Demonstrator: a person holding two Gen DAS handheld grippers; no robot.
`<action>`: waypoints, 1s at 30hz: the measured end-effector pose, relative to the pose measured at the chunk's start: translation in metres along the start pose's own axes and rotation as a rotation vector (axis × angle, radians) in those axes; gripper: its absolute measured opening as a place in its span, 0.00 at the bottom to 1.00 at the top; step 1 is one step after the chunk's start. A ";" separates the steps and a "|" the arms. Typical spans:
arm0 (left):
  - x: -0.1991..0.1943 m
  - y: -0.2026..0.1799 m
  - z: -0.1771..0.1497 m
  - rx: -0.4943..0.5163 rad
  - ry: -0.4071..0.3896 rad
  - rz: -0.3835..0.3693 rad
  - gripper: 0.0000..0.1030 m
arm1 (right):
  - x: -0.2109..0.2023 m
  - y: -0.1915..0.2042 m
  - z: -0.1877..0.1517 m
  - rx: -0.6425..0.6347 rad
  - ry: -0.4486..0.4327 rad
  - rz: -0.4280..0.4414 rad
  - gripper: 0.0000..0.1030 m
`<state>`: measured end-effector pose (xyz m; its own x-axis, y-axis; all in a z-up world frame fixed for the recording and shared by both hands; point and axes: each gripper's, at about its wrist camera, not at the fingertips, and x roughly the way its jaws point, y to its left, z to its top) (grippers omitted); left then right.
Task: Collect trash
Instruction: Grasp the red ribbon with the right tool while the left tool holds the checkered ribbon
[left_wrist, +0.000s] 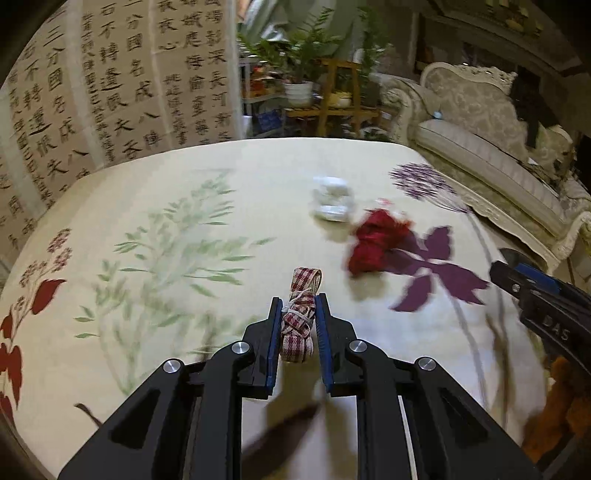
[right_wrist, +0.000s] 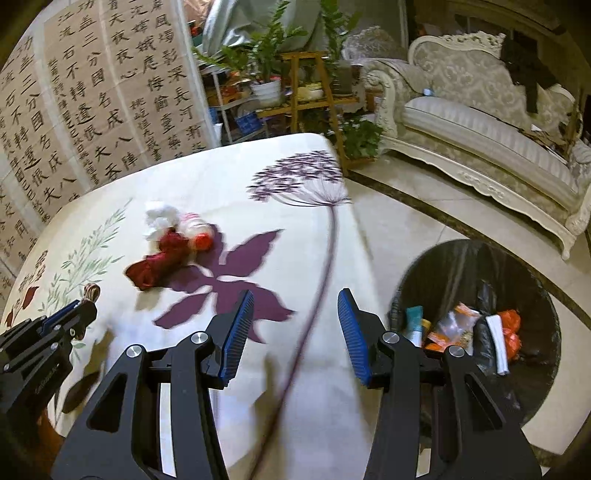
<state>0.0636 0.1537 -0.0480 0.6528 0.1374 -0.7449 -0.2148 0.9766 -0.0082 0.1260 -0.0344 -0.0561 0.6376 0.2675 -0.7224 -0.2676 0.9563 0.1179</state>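
Note:
My left gripper (left_wrist: 298, 308) is shut on a red-and-white checkered ribbon bundle (left_wrist: 300, 325) tied with string, held just above the floral tablecloth (left_wrist: 166, 229). Ahead to the right lie a crumpled red wrapper (left_wrist: 376, 243) and a crumpled white tissue (left_wrist: 332, 199). In the right wrist view my right gripper (right_wrist: 295, 314) is open and empty over the table's right part. The red wrapper (right_wrist: 159, 262), the white tissue (right_wrist: 159, 218) and a small red-capped bottle (right_wrist: 199, 232) lie to its front left. The left gripper (right_wrist: 79, 308) shows at the left edge.
A black-lined trash bin (right_wrist: 476, 273) with several wrappers inside stands on the floor right of the table. An ornate sofa (right_wrist: 487, 122) is beyond it. A calligraphy screen (left_wrist: 92, 92) and a plant stand (left_wrist: 332, 92) are behind the table.

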 end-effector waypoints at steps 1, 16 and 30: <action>0.001 0.008 0.001 -0.010 -0.002 0.013 0.18 | 0.001 0.007 0.001 -0.010 0.001 0.008 0.45; 0.017 0.098 0.006 -0.107 0.000 0.139 0.18 | 0.029 0.095 0.021 -0.097 0.029 0.085 0.54; 0.024 0.121 0.011 -0.138 0.003 0.133 0.18 | 0.058 0.114 0.016 -0.100 0.090 0.016 0.31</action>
<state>0.0617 0.2768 -0.0593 0.6097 0.2631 -0.7477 -0.3971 0.9178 -0.0008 0.1442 0.0919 -0.0743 0.5661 0.2669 -0.7799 -0.3508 0.9342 0.0651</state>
